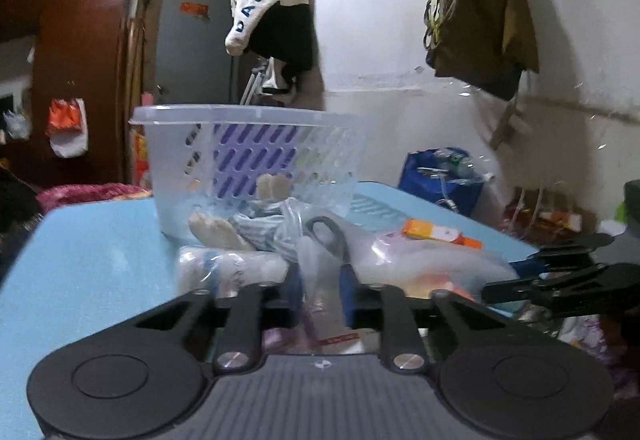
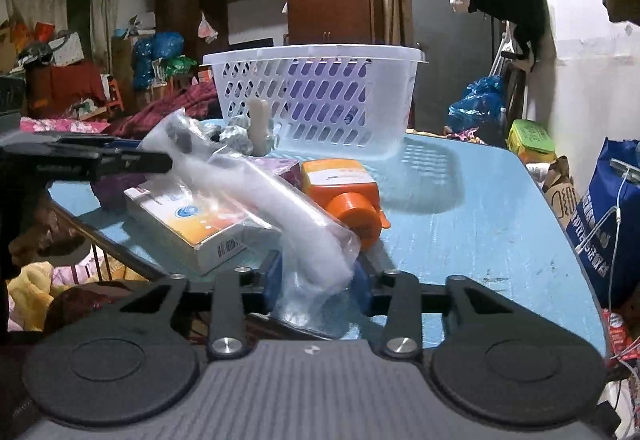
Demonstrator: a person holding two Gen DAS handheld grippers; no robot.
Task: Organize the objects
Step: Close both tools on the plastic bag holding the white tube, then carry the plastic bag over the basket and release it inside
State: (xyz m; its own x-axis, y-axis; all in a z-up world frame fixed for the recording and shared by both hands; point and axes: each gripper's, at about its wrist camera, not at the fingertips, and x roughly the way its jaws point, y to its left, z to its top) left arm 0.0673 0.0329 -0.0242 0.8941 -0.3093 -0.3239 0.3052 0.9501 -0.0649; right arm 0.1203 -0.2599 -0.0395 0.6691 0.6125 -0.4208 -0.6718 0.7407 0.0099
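A clear plastic bag holding a white object and black-handled scissors (image 1: 326,236) is held at both ends above the blue table (image 1: 92,264). My left gripper (image 1: 322,300) is shut on one end of the bag (image 1: 320,280). My right gripper (image 2: 316,282) is shut on the other end of the bag (image 2: 280,207). A white slotted basket (image 1: 248,155) stands behind the pile and also shows in the right wrist view (image 2: 316,95). An orange bottle (image 2: 344,191) and a boxed item (image 2: 188,220) lie under the bag.
Socks (image 1: 218,232) and a wrapped roll (image 1: 224,268) lie in front of the basket. An orange-white tube (image 1: 440,232) lies right of them. The left gripper's arm (image 2: 80,159) reaches in from the left. A blue bag (image 2: 608,207) stands off the table's right edge.
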